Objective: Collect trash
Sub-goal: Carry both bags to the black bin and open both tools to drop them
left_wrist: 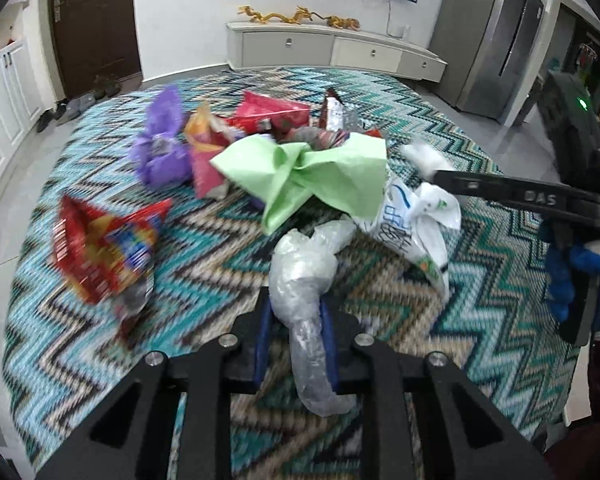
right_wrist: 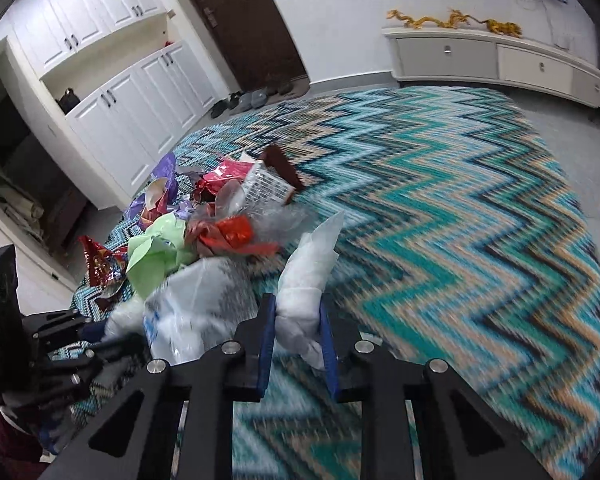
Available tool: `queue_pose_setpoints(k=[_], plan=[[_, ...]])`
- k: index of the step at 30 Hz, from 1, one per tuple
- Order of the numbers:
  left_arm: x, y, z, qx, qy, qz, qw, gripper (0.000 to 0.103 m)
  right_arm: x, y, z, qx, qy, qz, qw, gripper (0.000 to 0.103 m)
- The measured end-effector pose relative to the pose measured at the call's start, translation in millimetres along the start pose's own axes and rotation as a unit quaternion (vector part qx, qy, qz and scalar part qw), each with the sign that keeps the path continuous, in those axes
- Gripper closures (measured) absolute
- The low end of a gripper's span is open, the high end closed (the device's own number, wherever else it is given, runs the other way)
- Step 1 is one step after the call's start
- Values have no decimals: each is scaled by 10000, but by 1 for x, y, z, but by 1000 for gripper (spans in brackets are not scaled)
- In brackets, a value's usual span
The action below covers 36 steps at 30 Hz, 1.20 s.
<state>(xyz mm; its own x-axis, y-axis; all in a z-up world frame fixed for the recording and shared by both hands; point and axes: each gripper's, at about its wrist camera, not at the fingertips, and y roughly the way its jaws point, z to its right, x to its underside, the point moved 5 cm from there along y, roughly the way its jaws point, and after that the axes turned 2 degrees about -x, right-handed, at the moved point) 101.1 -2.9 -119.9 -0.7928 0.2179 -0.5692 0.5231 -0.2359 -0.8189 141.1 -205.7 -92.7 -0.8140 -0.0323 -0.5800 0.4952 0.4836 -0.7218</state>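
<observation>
Leftmost, a red snack bag (left_wrist: 104, 248) lies on the zigzag rug (left_wrist: 220, 240); then purple wrapper (left_wrist: 160, 148), green paper (left_wrist: 304, 176) and printed white bag (left_wrist: 412, 220). The left gripper (left_wrist: 296, 344) fingers pinch a crumpled clear plastic wad (left_wrist: 304, 276); the right gripper (right_wrist: 298, 336) fingers pinch a white plastic scrap (right_wrist: 308, 280). All looks light, soft and slippery: grab bunched folds.

Zigzag rug (right_wrist: 460, 208) on grey floor — white cabinets (right_wrist: 112, 92), dark door (left_wrist: 94, 24).
</observation>
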Motion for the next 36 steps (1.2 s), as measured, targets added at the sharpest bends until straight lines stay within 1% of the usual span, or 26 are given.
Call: queue_pose_setpoints(k=[2, 3, 6, 8, 10, 12, 15, 16, 17, 18, 20, 23, 25, 27, 29, 30, 31, 32, 33, 34, 36], plan=[[5, -14, -1, -41, -45, 91, 9999, 82, 8, -20, 5, 29, 96, 148, 9998, 83], [5, -19, 0, -34, -51, 138, 9999, 83, 9, -24, 1, 43, 122, 200, 9997, 83], [-1, -37, 13, -29, 77, 342, 9994, 83, 16, -51, 6, 149, 202, 424, 9988, 83], [-11, -44, 31, 78, 233, 477, 9986, 83, 24, -71, 18, 270, 291, 578, 9975, 83], [-25, -46, 58, 248, 488, 576, 9968, 83, 31, -92, 36, 432, 463, 737, 9953, 83], [-41, -42, 93, 441, 793, 633, 9939, 83, 40, -116, 63, 658, 688, 899, 9914, 83], [-65, -29, 154, 876, 1221, 614, 9867, 83, 61, -155, 114, 1133, 1107, 1080, 9814, 83], [-74, -22, 178, 1074, 1339, 571, 9835, 83, 69, -167, 130, 1283, 1245, 1121, 9775, 83], [-81, -14, 203, 1284, 1462, 509, 9796, 83, 79, -179, 149, 1458, 1405, 1158, 9724, 83], [-86, -9, 222, 1407, 1549, 465, 9767, 83, 87, -188, 167, 1607, 1566, 1178, 9673, 83], [-95, 6, 270, 1723, 1790, 344, 9680, 83, 107, -203, 200, 1824, 1888, 1180, 9577, 83], [-100, 23, 331, 2064, 2073, 197, 9561, 83, 134, -210, 241, 2044, 2271, 1063, 9462, 83], [-99, 34, 372, 2285, 2256, 85, 9470, 82, 148, -210, 257, 2119, 2448, 1013, 9407, 83], [-98, 45, 403, 2466, 2337, -48, 9405, 82, 163, -210, 277, 2172, 2679, 976, 9336, 81], [-95, 58, 430, 2649, 2402, -230, 9336, 78, 175, -212, 292, 2238, 2871, 973, 9263, 80], [-93, 64, 442, 2729, 2408, -342, 9308, 72, 181, -214, 299, 2241, 2971, 991, 9229, 78], [-91, 69, 451, 2836, 2364, -483, 9281, 63, 187, -216, 306, 2249, 3066, 1012, 9193, 75], [-90, 76, 459, 2994, 2285, -644, 9241, 58, 194, -219, 312, 2317, 3173, 1029, 9138, 65], [-90, 78, 463, 3059, 2251, -691, 9225, 48, 197, -222, 317, 2368, 3222, 1040, 9106, 61], [-91, 79, 466, 3081, 2231, -695, 9222, 41, 201, -227, 320, 2416, 3269, 1053, 9076, 61], [-92, 76, 468, 3156, 2192, -669, 9208, 40, 207, -231, 319, 2460, 3351, 1100, 9028, 61]])
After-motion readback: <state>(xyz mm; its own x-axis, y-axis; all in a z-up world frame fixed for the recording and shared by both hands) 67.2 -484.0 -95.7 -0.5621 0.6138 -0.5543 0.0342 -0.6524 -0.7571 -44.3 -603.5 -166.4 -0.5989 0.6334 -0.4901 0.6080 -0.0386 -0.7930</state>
